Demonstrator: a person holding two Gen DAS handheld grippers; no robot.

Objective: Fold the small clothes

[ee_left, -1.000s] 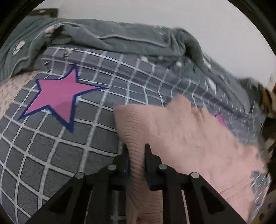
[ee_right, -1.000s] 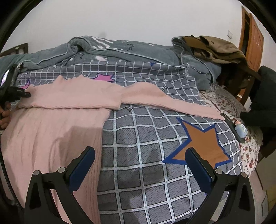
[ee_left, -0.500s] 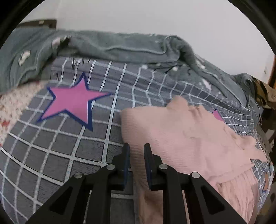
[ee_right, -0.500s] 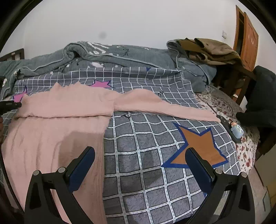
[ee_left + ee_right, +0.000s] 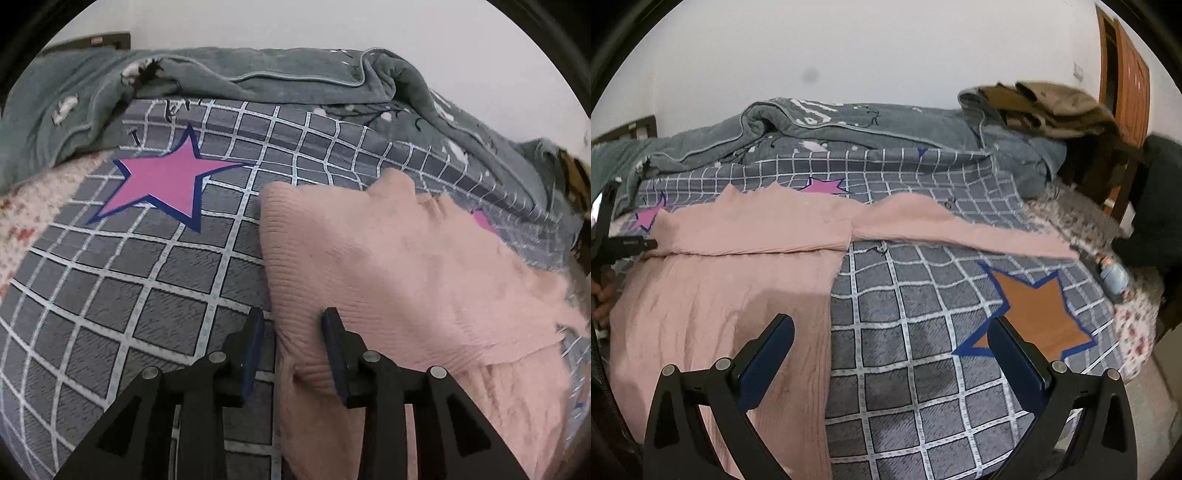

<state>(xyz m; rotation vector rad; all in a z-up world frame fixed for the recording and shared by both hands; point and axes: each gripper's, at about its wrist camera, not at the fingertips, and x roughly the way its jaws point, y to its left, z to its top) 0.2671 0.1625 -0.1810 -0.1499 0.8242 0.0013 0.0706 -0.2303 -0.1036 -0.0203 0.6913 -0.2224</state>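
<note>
Left wrist view: left gripper at lower centre, jaws parted a little, straddling the folded edge of the pink sweater without clamping it. Sweater fills the right half of the frame, lying on the checked quilt; pink star upper left; grey blanket across the top. Right wrist view: right gripper at the bottom, jaws wide apart and empty; sweater left, one sleeve stretched rightward; orange star right

Grey checked bedspread, rumpled grey blanket, brown coat, wooden door
</note>
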